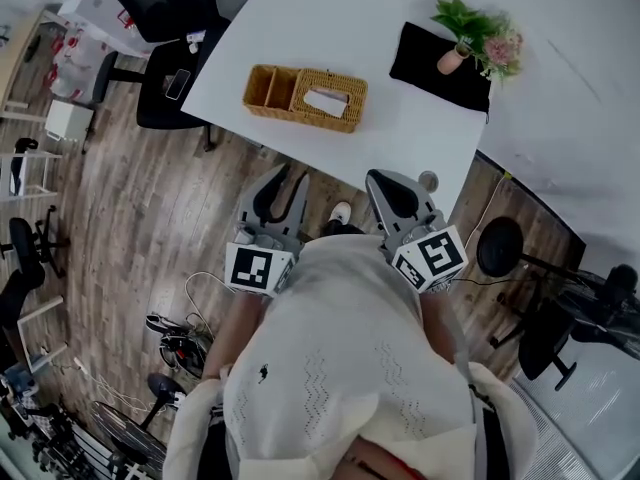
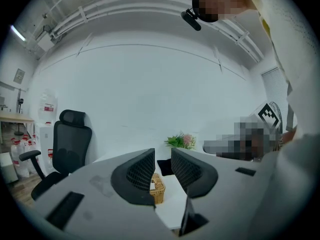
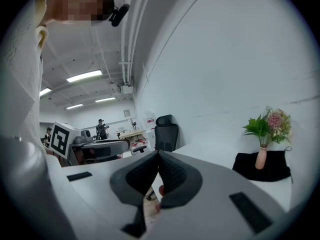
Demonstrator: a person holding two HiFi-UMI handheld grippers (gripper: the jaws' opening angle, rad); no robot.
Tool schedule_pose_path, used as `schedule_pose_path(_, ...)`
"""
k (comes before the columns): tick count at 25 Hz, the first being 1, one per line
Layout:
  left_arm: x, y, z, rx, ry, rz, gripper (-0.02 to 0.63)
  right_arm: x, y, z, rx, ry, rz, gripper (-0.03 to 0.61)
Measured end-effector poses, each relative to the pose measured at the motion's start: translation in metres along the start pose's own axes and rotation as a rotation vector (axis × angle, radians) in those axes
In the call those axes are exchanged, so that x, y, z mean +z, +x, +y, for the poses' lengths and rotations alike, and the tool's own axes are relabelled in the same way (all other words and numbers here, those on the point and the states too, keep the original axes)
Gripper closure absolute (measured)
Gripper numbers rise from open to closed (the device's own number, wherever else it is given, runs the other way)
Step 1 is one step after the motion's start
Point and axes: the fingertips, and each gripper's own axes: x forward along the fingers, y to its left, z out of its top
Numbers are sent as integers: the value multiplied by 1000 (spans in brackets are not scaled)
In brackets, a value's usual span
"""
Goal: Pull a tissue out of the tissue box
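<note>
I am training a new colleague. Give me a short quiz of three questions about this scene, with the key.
1. True or false: the left gripper grips the tissue in the tissue box.
2. Which gripper has its jaws together? A) the left gripper B) the right gripper
3. What stands on the black cloth?
Key: 1 false; 2 B; 3 a vase of flowers.
</note>
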Motion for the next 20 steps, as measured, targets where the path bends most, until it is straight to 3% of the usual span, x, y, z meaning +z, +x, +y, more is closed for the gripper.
schedule_pose_path(9,-1,21,5,-12,13,28,511,3,3,-17,-13,10,0,577)
schedule_pose_path(20,-12,60,19,-152,46,85,511,3,9,-37,-148,50,9,577)
